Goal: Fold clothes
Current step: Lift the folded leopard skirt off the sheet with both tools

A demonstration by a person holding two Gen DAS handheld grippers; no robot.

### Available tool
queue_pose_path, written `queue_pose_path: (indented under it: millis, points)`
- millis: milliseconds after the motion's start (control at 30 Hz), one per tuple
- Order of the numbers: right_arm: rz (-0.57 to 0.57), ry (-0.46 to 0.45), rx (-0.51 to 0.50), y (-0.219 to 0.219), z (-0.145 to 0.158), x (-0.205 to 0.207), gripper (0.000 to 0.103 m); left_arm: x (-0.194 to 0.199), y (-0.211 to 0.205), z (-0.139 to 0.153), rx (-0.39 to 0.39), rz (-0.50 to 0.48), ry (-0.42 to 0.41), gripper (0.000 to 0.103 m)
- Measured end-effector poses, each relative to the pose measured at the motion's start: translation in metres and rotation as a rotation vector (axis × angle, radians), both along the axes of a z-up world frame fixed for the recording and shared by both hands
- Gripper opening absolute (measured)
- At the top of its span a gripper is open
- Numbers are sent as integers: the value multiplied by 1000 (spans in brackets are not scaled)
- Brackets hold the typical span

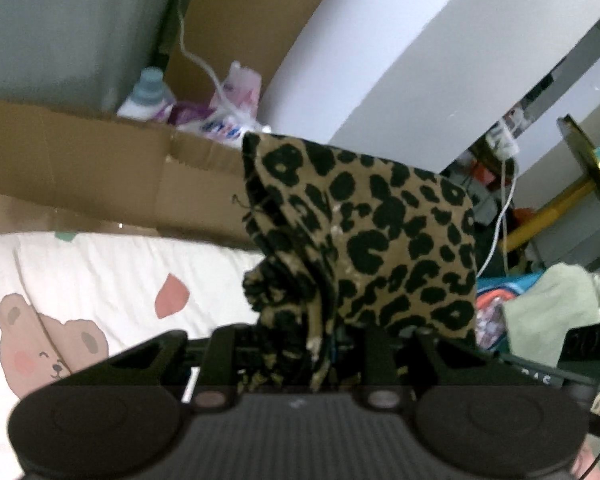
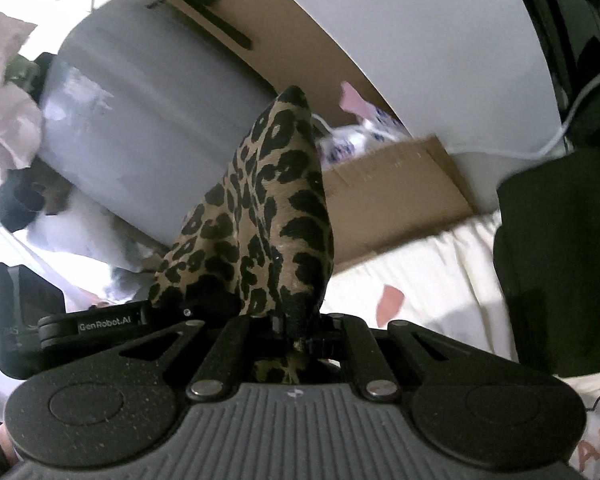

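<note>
cardboard box (image 1: 100, 168) holds bottle (image 1: 146, 96), printed bags (image 1: 228, 120).

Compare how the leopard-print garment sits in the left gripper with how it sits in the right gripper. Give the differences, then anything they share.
In the left gripper, the leopard-print garment spreads into a broad sheet with a bunched, gathered clump at the jaws. In the right gripper, the garment rises as a narrow pointed peak, smoother and less bunched. Shared: both grippers are shut on the same fabric, held above the cream bear-print bedding.
</note>
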State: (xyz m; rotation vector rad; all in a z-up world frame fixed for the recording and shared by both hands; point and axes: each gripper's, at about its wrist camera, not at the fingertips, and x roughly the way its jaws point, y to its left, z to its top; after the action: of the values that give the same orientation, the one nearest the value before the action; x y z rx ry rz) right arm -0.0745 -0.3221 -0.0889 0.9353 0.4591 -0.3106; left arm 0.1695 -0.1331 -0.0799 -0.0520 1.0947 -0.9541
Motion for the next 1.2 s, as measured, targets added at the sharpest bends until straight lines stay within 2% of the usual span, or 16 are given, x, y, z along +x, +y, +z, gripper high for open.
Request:
queue_pose_path:
  millis: [500, 633, 700, 833, 967, 1200]
  points:
    - [40, -34, -156, 13, 147, -38, 5, -45, -9, 123, -81, 47, -88, 26]
    - [37, -36, -178, 9, 177, -52, 5, -61, -15, 149, -101, 48, -107, 26]
    - [29, -48, -158, 3, 187, -61, 5, -69, -20, 158, -110, 47, -113, 26]
    - [22, -38, -154, -8, 201, -79, 5, -85, -32, 168, -125, 39, -106, 26]
    - [16, -10, -179, -20, 208, -95, 5, -98, -48, 166, -136, 32, -93, 26]
    - [-22, 22, -188, -47, 197, -127, 5, -111, -87, 138, -148, -1, -58, 26]
